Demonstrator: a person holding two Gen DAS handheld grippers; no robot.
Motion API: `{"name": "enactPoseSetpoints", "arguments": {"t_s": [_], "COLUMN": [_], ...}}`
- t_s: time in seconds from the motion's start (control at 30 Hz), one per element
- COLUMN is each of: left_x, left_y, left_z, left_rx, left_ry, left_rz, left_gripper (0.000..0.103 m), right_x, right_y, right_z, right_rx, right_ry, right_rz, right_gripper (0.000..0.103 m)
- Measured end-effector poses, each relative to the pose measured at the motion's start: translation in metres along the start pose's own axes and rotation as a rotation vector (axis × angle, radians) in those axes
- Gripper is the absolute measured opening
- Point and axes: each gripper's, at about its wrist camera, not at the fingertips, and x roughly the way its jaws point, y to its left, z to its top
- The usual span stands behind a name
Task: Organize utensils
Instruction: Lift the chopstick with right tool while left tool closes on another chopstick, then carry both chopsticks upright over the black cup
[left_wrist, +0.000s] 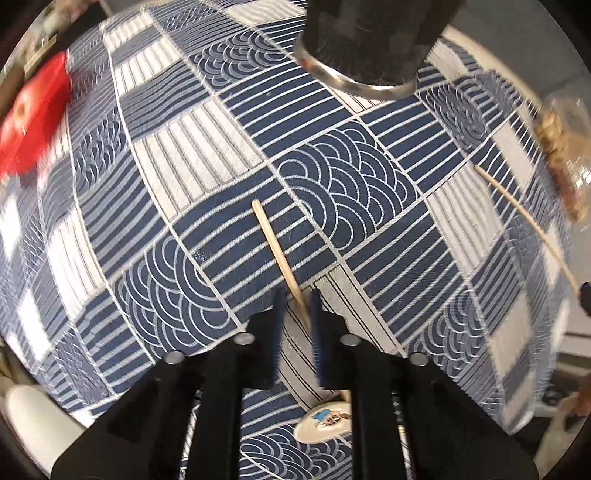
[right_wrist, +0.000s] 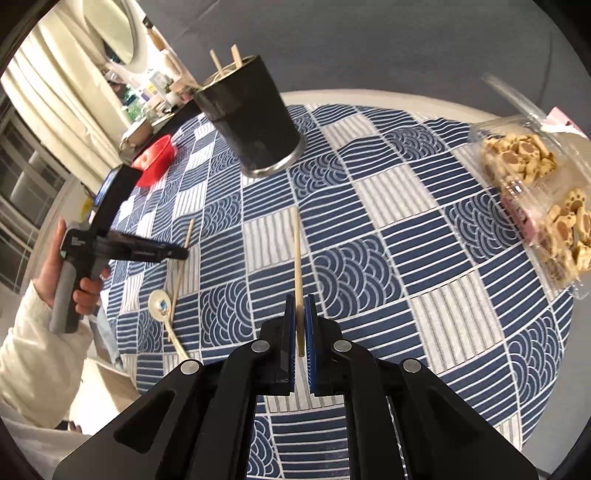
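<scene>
The right tool (right_wrist: 300, 325) is clamped on 1 chopstick (right_wrist: 297, 266), lifted above the desk (right_wrist: 406, 258). The left tool (left_wrist: 298, 317) is nearly closed around another chopstick (left_wrist: 275, 251); contact cannot be told. 2 chopsticks (right_wrist: 225, 61) are seen standing in the far black cup (right_wrist: 255, 122)

Red bowl (left_wrist: 33, 114) blurred, cut by left edge; spoon (left_wrist: 325, 421) partly hidden behind jaws.

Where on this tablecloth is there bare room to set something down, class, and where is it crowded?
The broad free patch is the cloth between the black cup and the cookie tray. Another bare strip lies between the red bowl and the cup. It is crowded at the left edge, around the spoon and chopstick under the left hand-held gripper.
</scene>
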Motion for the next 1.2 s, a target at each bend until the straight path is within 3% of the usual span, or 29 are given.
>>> {"name": "enactPoseSetpoints", "arguments": {"t_s": [0.07, 0.23, 0.3, 0.6, 0.63, 0.73, 0.87, 1.03, 1.07, 1.1, 1.2], "left_x": [-0.001, -0.013, -0.016, -0.042, -0.042, -0.037, -0.027, -0.021, -0.017, -0.016, -0.018], "left_y": [0.011, 0.032, 0.041, 0.083, 0.085, 0.064, 0.051, 0.042, 0.030, 0.028, 0.033], "left_z": [-0.003, -0.012, -0.013, -0.015, -0.015, -0.021, -0.021, -0.022, -0.019, -0.018, -0.019], "left_rx": [-0.026, -0.040, -0.040, -0.079, -0.078, -0.086, -0.079, -0.064, -0.063, -0.061, -0.089], "left_ry": [0.007, -0.014, -0.021, -0.053, -0.053, -0.040, -0.020, 0.006, 0.005, 0.004, -0.006], "left_rz": [-0.040, -0.033, -0.012, -0.086, -0.085, -0.098, -0.096, -0.049, -0.018, 0.012, -0.014], "left_gripper": [0.007, 0.000, 0.000, 0.001, 0.007, 0.026, 0.026, 0.025, 0.021, 0.009, 0.008], "right_x": [-0.006, -0.019, -0.024, -0.045, -0.046, -0.046, -0.046, -0.045, -0.044, -0.044, -0.042], "right_y": [-0.002, -0.002, -0.001, 0.012, 0.014, 0.017, 0.023, 0.028, 0.029, 0.030, 0.034], "right_z": [0.005, 0.015, 0.019, 0.044, 0.046, 0.049, 0.050, 0.054, 0.054, 0.055, 0.058], "right_rx": [0.011, 0.016, 0.018, -0.029, -0.031, -0.037, -0.052, -0.057, -0.058, -0.060, -0.068], "right_ry": [-0.018, -0.061, -0.071, -0.129, -0.129, -0.131, -0.128, -0.133, -0.134, -0.134, -0.144], "right_rz": [0.009, 0.046, 0.053, 0.046, 0.051, 0.066, 0.058, 0.060, 0.061, 0.062, 0.066], "right_gripper": [0.005, 0.005, 0.004, 0.004, 0.004, 0.004, 0.004, 0.004, 0.004, 0.004, 0.004]}}
